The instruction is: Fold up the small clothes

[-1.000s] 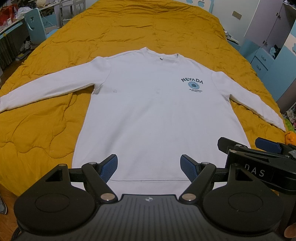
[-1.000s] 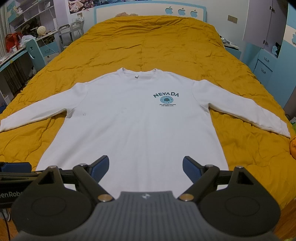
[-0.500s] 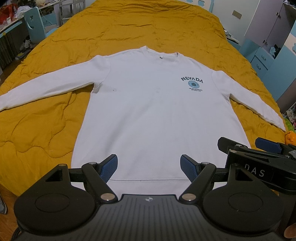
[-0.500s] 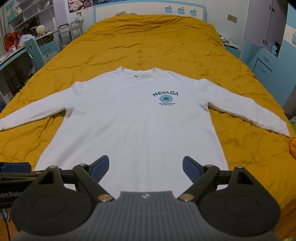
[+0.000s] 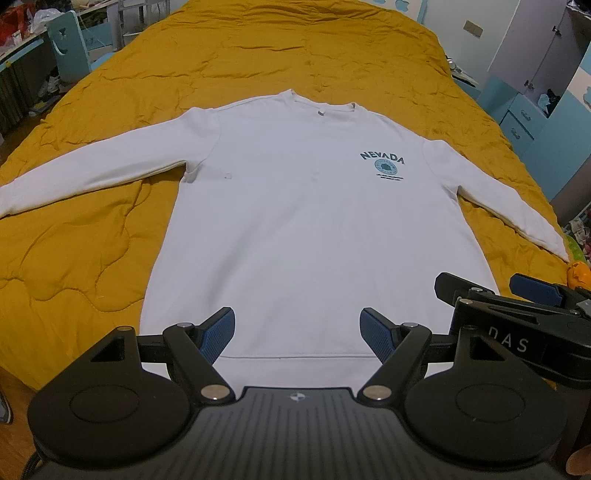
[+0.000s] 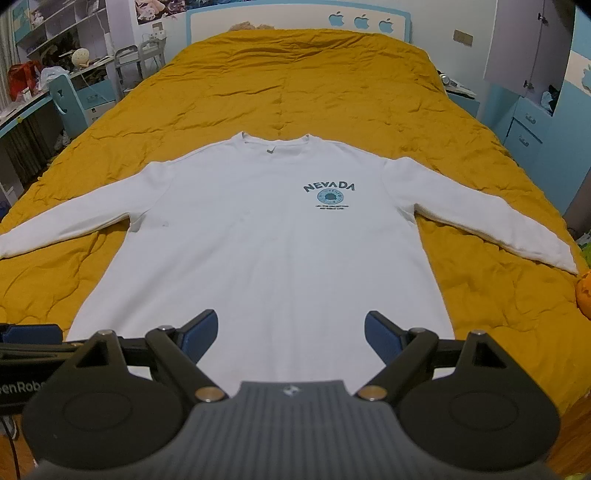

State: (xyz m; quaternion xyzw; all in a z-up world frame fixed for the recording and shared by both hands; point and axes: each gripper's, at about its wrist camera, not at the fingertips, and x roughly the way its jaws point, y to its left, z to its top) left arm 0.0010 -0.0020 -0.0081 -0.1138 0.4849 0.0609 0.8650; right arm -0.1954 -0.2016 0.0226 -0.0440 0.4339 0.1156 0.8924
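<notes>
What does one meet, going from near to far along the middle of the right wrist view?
Right tongs → sweatshirt hem → NEVADA print → collar → bare yellow quilt → headboard.

Home bedroom: quilted bed [image 6: 332, 85], desk [image 6: 26, 107], wardrobe [image 6: 532, 40].

My white sweatshirt [image 5: 314, 229] bore a teal NEVADA print [image 5: 382, 164]; the quilt [image 5: 295, 55] was mustard, my pads [image 5: 218, 334] blue.

I note a bed [image 6: 332, 85] under a mustard quilt [image 6: 258, 92]. Blue drawers [image 6: 528, 125] stand right; a cluttered desk [image 6: 22, 110] left.
</notes>
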